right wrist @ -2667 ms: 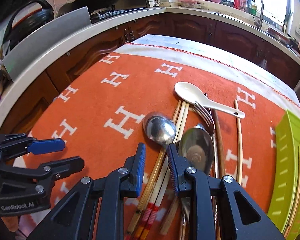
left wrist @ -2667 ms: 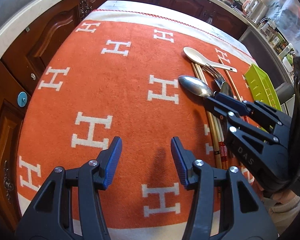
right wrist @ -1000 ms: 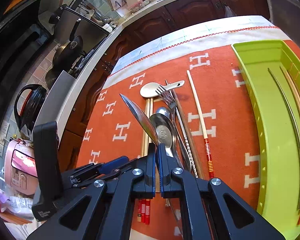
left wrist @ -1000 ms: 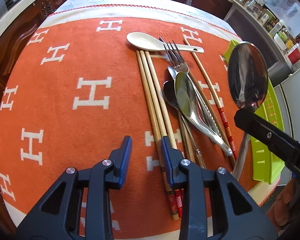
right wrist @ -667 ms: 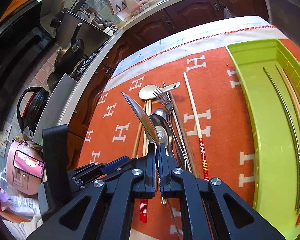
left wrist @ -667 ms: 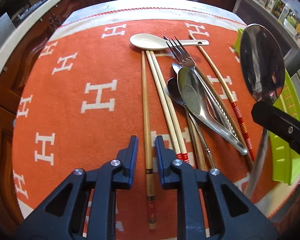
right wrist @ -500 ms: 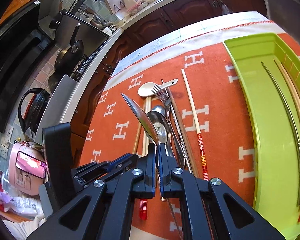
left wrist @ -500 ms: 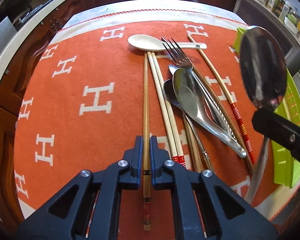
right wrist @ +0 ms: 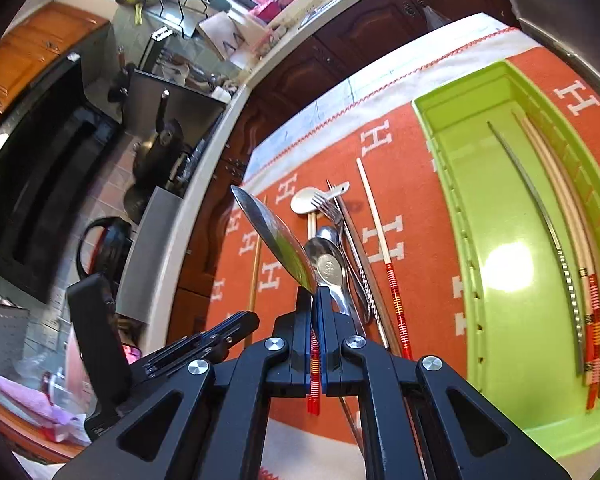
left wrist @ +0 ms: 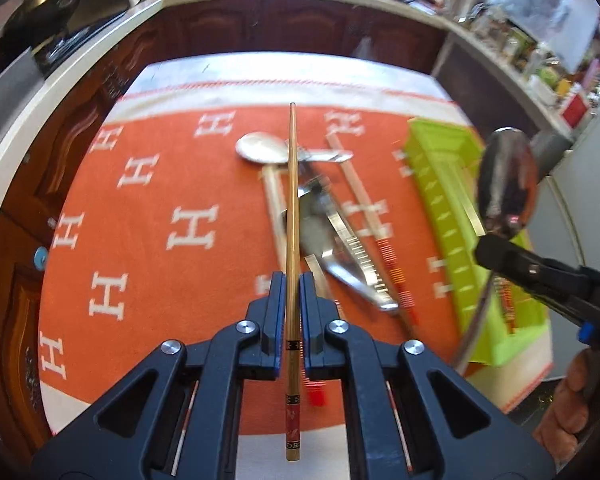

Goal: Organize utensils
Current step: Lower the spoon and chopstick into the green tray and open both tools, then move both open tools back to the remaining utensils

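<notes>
Since the frame half a second earlier, a wooden chopstick (left wrist: pixel 292 216) is seen lifted clear of the orange cloth (left wrist: pixel 148 184), where it was lying beside the other chopsticks, and the left view is now blurred.

Left gripper (left wrist: pixel 287 284): its jaws are nearly closed and pinch the wooden chopstick towards its decorated near end. The long plain part projects far ahead, and only a short banded stub hangs behind the pads.

Right gripper (right wrist: pixel 315 300): its jaws are fully closed on the handle of a steel spoon (right wrist: pixel 276 240). The bowl is raised above the pile, edge-on in the right view and broad at the right of the left view.

The green tray (right wrist: pixel 432 168) stands at the right of the cloth; a metal chopstick and several banded ones already lie along its far-right side. Remaining on the cloth, in a loose pile at centre, are a white spoon (right wrist: pixel 305 202), a fork (right wrist: pixel 329 206), further spoons and chopsticks.

Handling is judged as follows. The chopstick is light, stiff and smooth, and held so near one end it is likely to pivot or slip; a hold nearer its middle would be steadier. The spoon is heavier at the bowl, polished and slippery, so twisting within the pads is a risk.
</notes>
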{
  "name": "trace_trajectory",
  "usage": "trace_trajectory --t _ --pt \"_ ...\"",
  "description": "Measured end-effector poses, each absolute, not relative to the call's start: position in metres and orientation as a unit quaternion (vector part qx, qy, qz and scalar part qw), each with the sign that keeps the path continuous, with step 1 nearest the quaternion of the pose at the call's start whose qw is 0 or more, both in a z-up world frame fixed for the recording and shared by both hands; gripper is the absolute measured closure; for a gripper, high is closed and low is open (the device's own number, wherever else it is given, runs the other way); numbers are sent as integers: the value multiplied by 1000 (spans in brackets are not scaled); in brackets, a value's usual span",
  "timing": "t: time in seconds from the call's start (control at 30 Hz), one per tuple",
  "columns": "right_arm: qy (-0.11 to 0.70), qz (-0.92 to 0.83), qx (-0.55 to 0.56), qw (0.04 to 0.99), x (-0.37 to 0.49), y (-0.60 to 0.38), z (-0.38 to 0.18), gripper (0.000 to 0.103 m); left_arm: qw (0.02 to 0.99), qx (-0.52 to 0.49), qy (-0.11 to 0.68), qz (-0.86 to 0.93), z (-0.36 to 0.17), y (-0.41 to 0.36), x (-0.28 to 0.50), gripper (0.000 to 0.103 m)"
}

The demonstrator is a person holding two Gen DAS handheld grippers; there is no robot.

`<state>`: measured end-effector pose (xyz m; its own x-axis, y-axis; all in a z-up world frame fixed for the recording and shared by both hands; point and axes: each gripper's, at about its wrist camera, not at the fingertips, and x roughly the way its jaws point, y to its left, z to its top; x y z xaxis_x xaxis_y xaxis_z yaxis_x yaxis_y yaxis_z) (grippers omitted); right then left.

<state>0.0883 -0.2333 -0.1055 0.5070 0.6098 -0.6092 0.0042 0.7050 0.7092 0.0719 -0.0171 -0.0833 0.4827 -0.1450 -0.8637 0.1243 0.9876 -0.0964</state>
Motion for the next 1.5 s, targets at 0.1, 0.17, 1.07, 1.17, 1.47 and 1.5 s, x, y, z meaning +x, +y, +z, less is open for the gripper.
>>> trace_trajectory --t 0.1,0.17,1.07,1.17,1.47,1.5 --pt "445 184 335 810 78 -248 -85 101 863 -11 493 -112 -64 -37 69 99" --pt "435 177 335 816 72 -260 -70 101 862 -12 489 -133 -56 -52 70 99" --pt "520 -23 237 820 116 -372 -67 100 801 -58 554 -221 -113 -192 126 98" --pt "530 -24 229 816 125 -363 -83 98 802 -42 552 -223 -111 -189 121 93" --pt "514 -17 194 835 114 -332 -89 80 834 21 513 -201 -70 -137 90 63" --pt "514 -15 190 836 112 -327 -90 80 840 28 507 -192 -67 -128 87 63"
